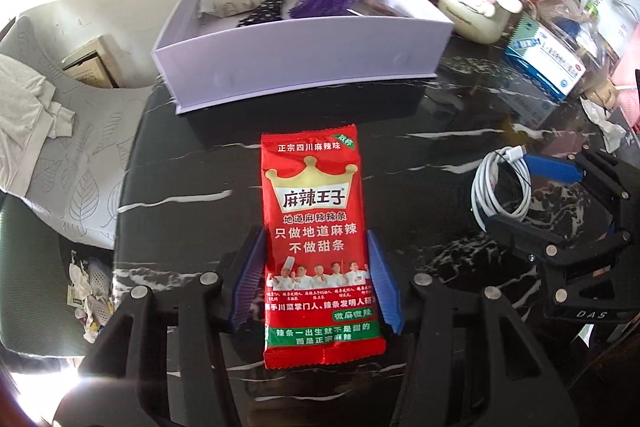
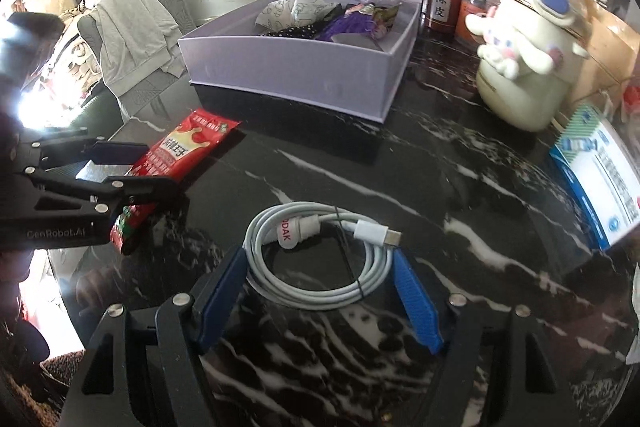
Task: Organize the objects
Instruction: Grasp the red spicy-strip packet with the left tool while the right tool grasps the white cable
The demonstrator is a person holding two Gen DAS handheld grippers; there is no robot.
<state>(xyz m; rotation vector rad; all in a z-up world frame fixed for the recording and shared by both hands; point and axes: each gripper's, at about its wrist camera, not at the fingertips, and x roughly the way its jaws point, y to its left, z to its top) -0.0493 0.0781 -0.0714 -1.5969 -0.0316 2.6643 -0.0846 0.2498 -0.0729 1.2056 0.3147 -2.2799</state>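
A red snack packet [image 1: 318, 247] lies flat on the black marble table [image 1: 200, 187]. My left gripper [image 1: 316, 239] is open, its blue fingers on either side of the packet's lower half. A coiled white cable [image 2: 320, 259] lies on the table. My right gripper [image 2: 318, 263] is open, its blue fingers straddling the coil. The cable [image 1: 500, 187] and right gripper [image 1: 532, 189] also show in the left wrist view; the packet [image 2: 176, 163] and left gripper [image 2: 156, 167] show in the right wrist view. An open lilac box [image 1: 304, 55] holds pouches and a purple tassel.
A white plush-decorated jar [image 2: 528, 67], spice jars [image 2: 444, 3], and a blue-and-white medicine box [image 2: 600, 179] crowd the right side. A chair [image 1: 60, 131] with a grey cloth stands left of the table edge. Litter lies on the floor.
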